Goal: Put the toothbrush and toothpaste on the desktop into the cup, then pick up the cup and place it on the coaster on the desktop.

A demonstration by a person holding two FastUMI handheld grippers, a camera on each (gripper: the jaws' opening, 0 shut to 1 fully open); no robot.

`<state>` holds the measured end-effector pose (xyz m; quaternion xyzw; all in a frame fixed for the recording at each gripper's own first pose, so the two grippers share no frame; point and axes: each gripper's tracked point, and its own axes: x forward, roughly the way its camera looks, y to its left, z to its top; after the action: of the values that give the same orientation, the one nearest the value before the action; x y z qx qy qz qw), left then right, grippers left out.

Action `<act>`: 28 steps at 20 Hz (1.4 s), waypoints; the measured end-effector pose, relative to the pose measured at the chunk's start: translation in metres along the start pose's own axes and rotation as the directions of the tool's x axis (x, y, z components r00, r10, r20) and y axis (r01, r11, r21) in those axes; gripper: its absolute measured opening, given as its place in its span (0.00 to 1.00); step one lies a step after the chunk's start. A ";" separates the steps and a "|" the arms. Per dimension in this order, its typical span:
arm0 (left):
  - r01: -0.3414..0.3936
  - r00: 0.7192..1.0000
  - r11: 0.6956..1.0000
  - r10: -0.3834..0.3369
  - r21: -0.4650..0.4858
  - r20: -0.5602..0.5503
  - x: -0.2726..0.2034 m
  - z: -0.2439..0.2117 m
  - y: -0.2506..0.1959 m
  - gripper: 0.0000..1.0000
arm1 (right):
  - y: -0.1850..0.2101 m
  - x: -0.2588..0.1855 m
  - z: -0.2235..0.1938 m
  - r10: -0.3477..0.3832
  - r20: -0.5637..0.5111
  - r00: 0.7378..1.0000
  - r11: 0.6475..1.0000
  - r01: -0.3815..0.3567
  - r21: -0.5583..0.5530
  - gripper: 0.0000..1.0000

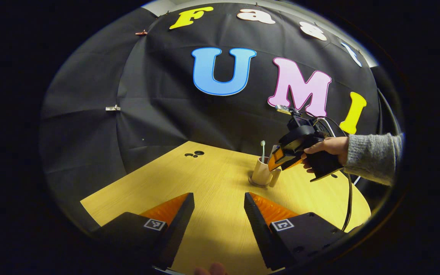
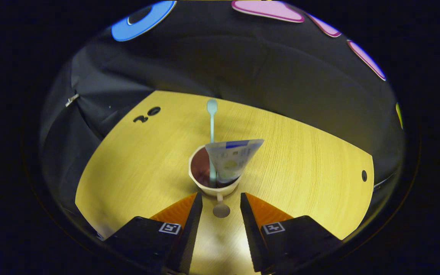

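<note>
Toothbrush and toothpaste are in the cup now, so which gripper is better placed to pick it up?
Right gripper: open, its fingers flank the cup's handle. Left gripper is farther back.

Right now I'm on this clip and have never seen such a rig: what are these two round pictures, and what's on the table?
Each picture comes from a camera riding on a handheld two-finger gripper. The left gripper hangs open over the wooden table, holding nothing. Farther off, a hand holds the right gripper by the cup. In the right gripper view, that gripper is open, its fingers either side of the cup's handle. The cup holds the toothbrush and toothpaste.
</note>
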<state>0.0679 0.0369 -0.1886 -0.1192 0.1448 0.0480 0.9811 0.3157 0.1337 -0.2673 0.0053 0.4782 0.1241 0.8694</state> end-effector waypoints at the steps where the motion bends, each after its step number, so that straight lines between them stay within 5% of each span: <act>1: 0.002 1.000 1.000 -0.002 0.002 0.001 -0.001 0.003 -0.002 0.86 | -0.001 -0.008 0.003 0.002 0.027 1.000 1.000 -0.002 0.002 0.67; 7: 0.022 1.000 1.000 -0.022 0.001 0.009 -0.015 0.032 -0.019 0.86 | -0.003 -0.093 0.028 0.003 0.257 0.966 1.000 -0.008 0.019 0.72; 15: 0.042 0.998 0.998 -0.045 0.053 0.053 -0.041 0.089 -0.046 0.85 | -0.003 -0.242 0.038 0.031 0.565 0.824 0.998 -0.053 0.023 0.80; 23: 0.074 0.993 0.991 -0.083 0.110 0.079 -0.066 0.114 -0.075 0.85 | -0.019 -0.345 0.022 -0.006 0.694 0.720 0.998 -0.045 0.054 0.86; 28: 0.089 0.989 0.986 -0.103 0.140 0.103 -0.077 0.116 -0.085 0.85 | -0.027 -0.376 0.003 -0.008 0.722 0.692 0.999 -0.020 0.030 0.87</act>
<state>0.0370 -0.0215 -0.0391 -0.0566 0.0878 -0.0028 0.9945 0.1313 0.0249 0.0426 0.0706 0.1004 0.1064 0.9867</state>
